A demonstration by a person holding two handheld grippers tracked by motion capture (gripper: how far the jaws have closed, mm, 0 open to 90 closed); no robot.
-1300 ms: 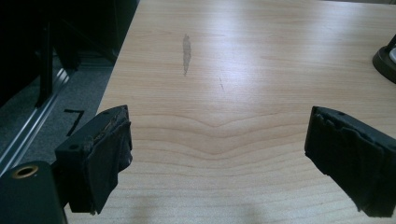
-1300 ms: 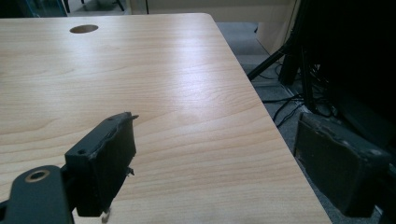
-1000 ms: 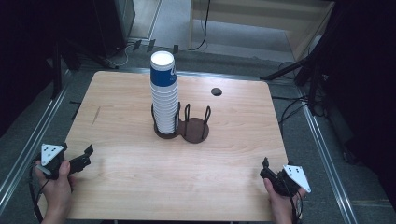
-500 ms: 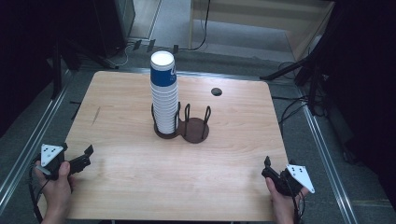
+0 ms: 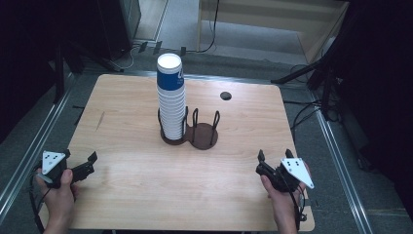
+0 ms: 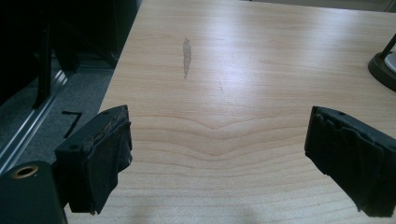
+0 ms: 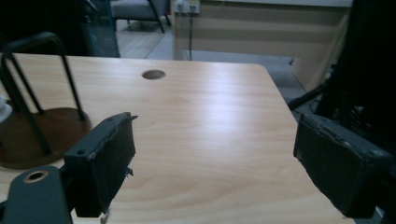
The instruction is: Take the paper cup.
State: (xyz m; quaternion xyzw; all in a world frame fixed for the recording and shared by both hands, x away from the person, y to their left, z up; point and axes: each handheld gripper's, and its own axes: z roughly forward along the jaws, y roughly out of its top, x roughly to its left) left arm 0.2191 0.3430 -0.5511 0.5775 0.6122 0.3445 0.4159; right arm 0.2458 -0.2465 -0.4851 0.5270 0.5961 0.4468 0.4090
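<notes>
Both claws, left claw [image 5: 91, 158] and right claw [image 5: 274, 155], stand spread and empty over the bench [image 5: 126, 195], probably before reaching for the cup stack [image 5: 171, 100] in its holder [image 5: 202, 136].

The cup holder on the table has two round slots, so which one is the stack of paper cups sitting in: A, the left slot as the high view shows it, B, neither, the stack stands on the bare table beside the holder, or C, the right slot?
A: in the high view the stack of paper cups rises from the left slot of the cup holder, while the right slot stands empty.
</notes>
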